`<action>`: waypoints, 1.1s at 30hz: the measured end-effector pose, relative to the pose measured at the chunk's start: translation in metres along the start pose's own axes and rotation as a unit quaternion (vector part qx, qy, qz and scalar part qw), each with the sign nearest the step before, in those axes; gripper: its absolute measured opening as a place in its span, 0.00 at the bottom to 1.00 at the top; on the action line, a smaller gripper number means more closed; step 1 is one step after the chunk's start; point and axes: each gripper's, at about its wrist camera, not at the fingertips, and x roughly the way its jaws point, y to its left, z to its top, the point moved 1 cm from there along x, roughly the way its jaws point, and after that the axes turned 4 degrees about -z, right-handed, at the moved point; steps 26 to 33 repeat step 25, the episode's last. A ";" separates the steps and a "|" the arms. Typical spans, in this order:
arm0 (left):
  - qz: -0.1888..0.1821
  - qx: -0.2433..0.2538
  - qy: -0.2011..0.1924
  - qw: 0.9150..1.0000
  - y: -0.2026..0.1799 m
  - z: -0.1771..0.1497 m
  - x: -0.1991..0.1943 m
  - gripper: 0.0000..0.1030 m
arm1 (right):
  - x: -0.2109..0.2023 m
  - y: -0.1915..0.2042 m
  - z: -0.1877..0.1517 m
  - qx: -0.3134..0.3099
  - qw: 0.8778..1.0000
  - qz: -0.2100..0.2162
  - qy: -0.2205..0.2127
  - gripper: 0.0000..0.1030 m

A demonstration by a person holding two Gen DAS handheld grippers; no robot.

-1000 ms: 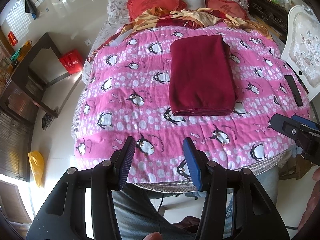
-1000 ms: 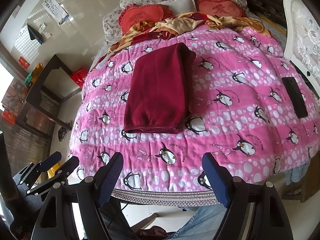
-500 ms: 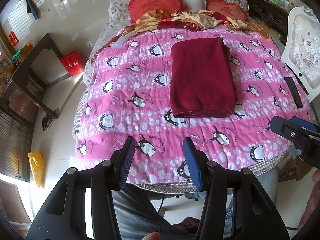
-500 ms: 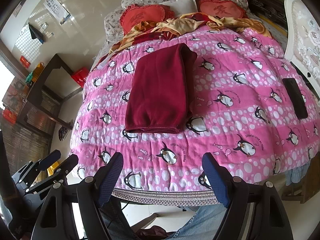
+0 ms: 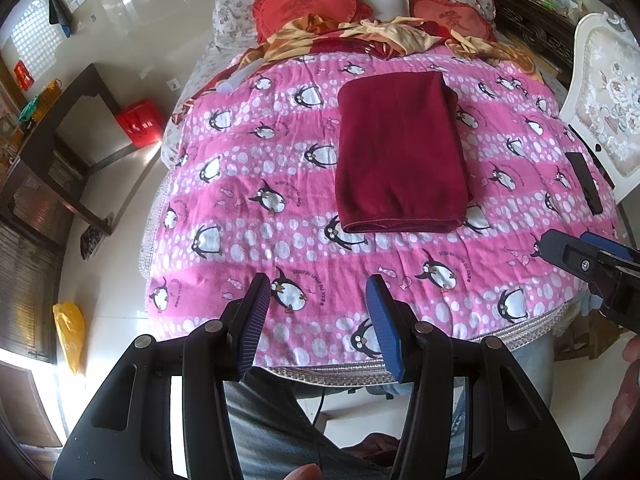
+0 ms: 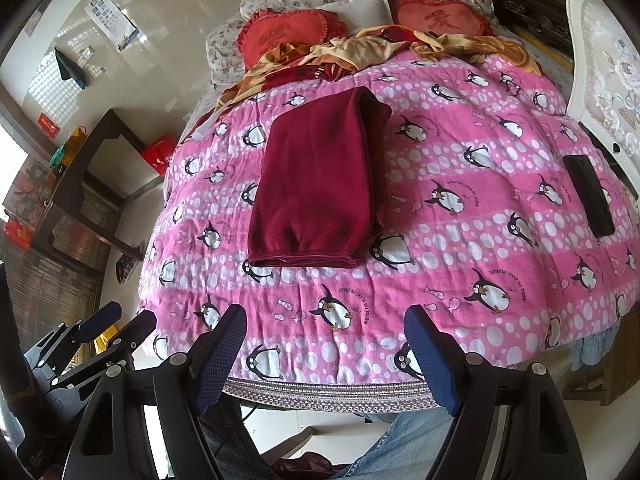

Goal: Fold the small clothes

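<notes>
1. Dark red garment (image 5: 400, 152) lies folded into a long rectangle on the pink penguin-print quilt (image 5: 248, 168), upper centre of the left wrist frame; in the right wrist frame it sits centre-left (image 6: 320, 184). Its hemmed end faces the lower edge of the frame.
2. Left gripper (image 5: 318, 294): lower centre, jaws part open, nothing between the blue pads; near quilt edge visible through the gap. Well apart from the garment.
3. Right gripper (image 6: 324, 328): lower centre, jaws wide open, empty; also well short of the garment.
4. Black phone (image 6: 590, 196) lies on the quilt at the right edge, apart from the garment.
5. Two red heart cushions (image 6: 288, 36) at the top; gold-red crumpled fabric (image 5: 360, 36) just below them.
6. Person's denim-clad legs (image 6: 408, 440) at the bottom.
</notes>
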 end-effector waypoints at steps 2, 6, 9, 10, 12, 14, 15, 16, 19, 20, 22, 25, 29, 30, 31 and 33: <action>-0.004 0.001 0.005 1.000 0.000 0.001 0.004 0.48 | 0.002 -0.001 0.001 0.001 1.000 -0.001 0.001 0.76; -0.007 0.001 0.012 1.000 0.000 0.004 0.014 0.48 | 0.008 -0.003 0.001 0.004 1.000 -0.006 0.006 0.76; -0.006 -0.002 0.017 1.000 0.001 0.006 0.023 0.48 | 0.018 -0.004 0.004 0.006 1.000 -0.011 0.015 0.76; -0.005 -0.003 0.020 1.000 0.002 0.008 0.027 0.48 | 0.023 -0.003 0.006 0.005 1.000 -0.012 0.018 0.76; -0.003 -0.004 0.025 1.000 0.005 0.011 0.034 0.48 | 0.031 -0.002 0.009 0.004 1.000 -0.014 0.025 0.76; -0.001 -0.006 0.028 1.000 0.007 0.014 0.040 0.48 | 0.038 -0.001 0.013 0.004 0.999 -0.015 0.029 0.76; 0.000 -0.007 0.030 1.000 0.009 0.016 0.045 0.48 | 0.040 0.000 0.014 0.004 0.999 -0.015 0.030 0.76; 0.001 -0.007 0.031 0.999 0.010 0.017 0.047 0.48 | 0.044 0.001 0.016 0.004 0.999 -0.016 0.032 0.76; 0.002 -0.008 0.035 0.999 0.011 0.019 0.054 0.48 | 0.052 0.002 0.021 0.001 0.999 -0.018 0.037 0.76; 0.003 -0.008 0.036 0.999 0.011 0.020 0.056 0.48 | 0.054 0.003 0.022 0.000 0.999 -0.018 0.039 0.76; 0.003 -0.007 0.036 0.999 0.009 0.020 0.059 0.48 | 0.058 0.003 0.024 0.000 0.999 -0.020 0.041 0.76; 0.006 -0.003 0.030 1.000 0.007 0.021 0.059 0.48 | 0.063 0.002 0.026 0.002 0.999 -0.020 0.046 0.76; 0.006 -0.003 0.030 1.000 0.007 0.021 0.059 0.48 | 0.063 0.002 0.026 0.002 0.999 -0.020 0.046 0.76; 0.006 -0.003 0.030 1.000 0.007 0.021 0.059 0.48 | 0.063 0.002 0.026 0.002 0.999 -0.020 0.046 0.76; 0.006 -0.003 0.030 1.000 0.007 0.021 0.059 0.48 | 0.063 0.002 0.026 0.002 0.999 -0.020 0.046 0.76; 0.006 -0.003 0.030 1.000 0.007 0.021 0.059 0.48 | 0.063 0.002 0.026 0.002 0.999 -0.020 0.046 0.76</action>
